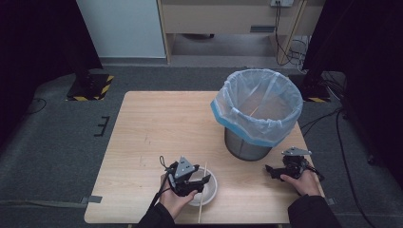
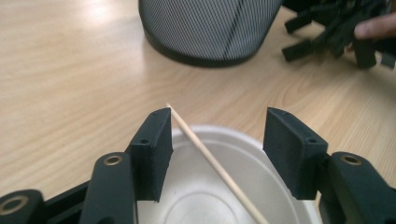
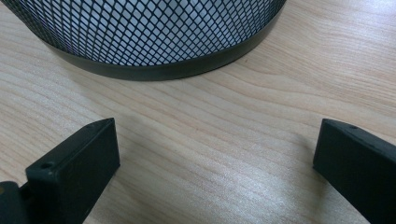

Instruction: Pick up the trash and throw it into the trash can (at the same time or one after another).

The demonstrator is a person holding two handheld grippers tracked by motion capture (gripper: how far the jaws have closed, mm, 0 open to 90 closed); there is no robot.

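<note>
High view: a mesh bin (image 1: 254,128) lined with a plastic bag is standing on the wooden table (image 1: 152,128), just beyond the white bowl (image 1: 211,190). Left gripper view: the left gripper (image 2: 217,140) is gaping over the bowl, a wooden stick (image 2: 210,161) lying slantwise between its jaws, near the left one. Right gripper view: the right gripper (image 3: 215,158) is hanging wide open, empty, before the bin.

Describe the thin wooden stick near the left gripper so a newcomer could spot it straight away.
Start at the black mesh waste bin lined with a pale blue plastic bag on the light wooden table. Nearer the person sits a round white bowl under the left gripper. The thin wooden stick lies across that bowl's rim, the only long, slender pale thing there.
</note>
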